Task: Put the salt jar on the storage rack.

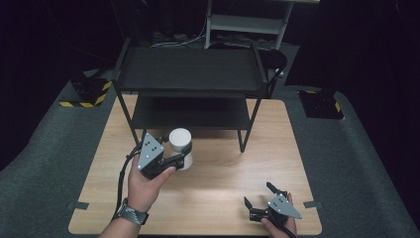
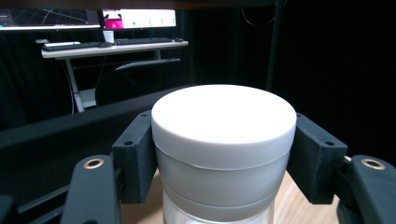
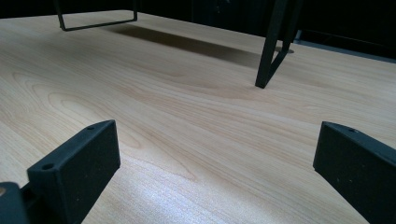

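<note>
The left hand-held gripper [image 1: 182, 157] clamps a white-lidded jar [image 1: 181, 148] just in front of the black shelf [image 1: 190, 74], left of centre on the table [image 1: 237, 173]. The right hand-held gripper [image 1: 258, 196] rests near, jaws wide, holding nothing. Likely next: lifting the jar onto the shelf, kept upright.

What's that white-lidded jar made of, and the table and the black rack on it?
The round jar with a white lid looks like matte plastic over a clear, glossy base, plastic or glass. The light wooden table shows printed-looking grain, probably laminate. The black two-tier rack looks like painted metal.
</note>
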Available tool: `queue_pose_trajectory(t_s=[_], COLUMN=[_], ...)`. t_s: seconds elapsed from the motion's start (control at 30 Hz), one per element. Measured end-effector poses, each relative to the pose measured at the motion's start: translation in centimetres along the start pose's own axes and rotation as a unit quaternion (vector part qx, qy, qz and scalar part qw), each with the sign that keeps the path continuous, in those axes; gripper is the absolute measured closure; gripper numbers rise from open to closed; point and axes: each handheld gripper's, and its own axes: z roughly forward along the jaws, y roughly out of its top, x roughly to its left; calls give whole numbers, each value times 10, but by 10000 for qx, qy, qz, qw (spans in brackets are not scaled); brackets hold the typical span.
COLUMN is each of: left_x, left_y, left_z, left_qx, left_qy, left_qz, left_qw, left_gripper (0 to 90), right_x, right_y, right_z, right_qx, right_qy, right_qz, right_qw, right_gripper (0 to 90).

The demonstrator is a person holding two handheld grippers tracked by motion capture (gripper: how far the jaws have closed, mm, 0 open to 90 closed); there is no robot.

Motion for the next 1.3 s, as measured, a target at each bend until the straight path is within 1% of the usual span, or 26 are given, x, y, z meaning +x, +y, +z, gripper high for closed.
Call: queue_pose_trajectory(t_s=[0.1,0.13,0.17,0.37,0.5,0.53,0.57,0.73,0.8,0.83,1.0,1.1,1.13,1.17,1.2,1.3], left_x=[0,0,0,2,4,5,5,9,10,12,13,15,15,16,16,18], left_y=[11,11,16,27,30,31,31,35,35,36,40,44,44,44,44,44], left_z=[8,8,12,25,33,36,36,49,52,57,67,76,76,81,81,86], left_qx=[-13,-13,-8,-19,-41,-45,-45,-30,-33,-50,-23,35,35,54,54,41], left_qy=[45,45,78,187,332,375,375,577,599,645,760,877,877,965,965,1071], left_qz=[28,28,57,8,-98,-97,-97,-68,-76,-123,-82,-74,-74,-92,-92,-116], left_qw=[10000,10000,10000,9998,9994,9992,9992,9983,9982,9978,9971,9961,9961,9953,9953,9942], left_gripper=[338,338,338,338,338,338,338,338,338,338,338,338,338,338,338,338], right_x=[0,0,-1,-2,-1,-1,-1,-1,-1,-1,-2,-3,-3,-3,-3,-3], right_y=[0,0,-1,-1,-1,-1,-1,-2,-2,-2,-3,-3,-3,-3,-3,-3], right_z=[0,0,0,0,-1,-1,-1,-1,-2,-2,-2,-2,-2,-2,-2,-3], right_qx=[-10,-10,-26,-38,-45,-47,-47,-66,-78,-80,-95,-103,-103,-108,-108,-119], right_qy=[-5,-5,4,8,-29,-27,-27,-28,-24,-19,-7,2,2,4,4,16], right_qz=[27,27,40,45,31,31,31,42,44,50,81,87,87,90,90,97], right_qw=[10000,10000,10000,10000,10000,10000,10000,10000,10000,10000,9999,9999,9999,9999,9999,9999], right_gripper=[8,8,8,8,7,7,7,7,7,7,7,7,7,7,7,7])
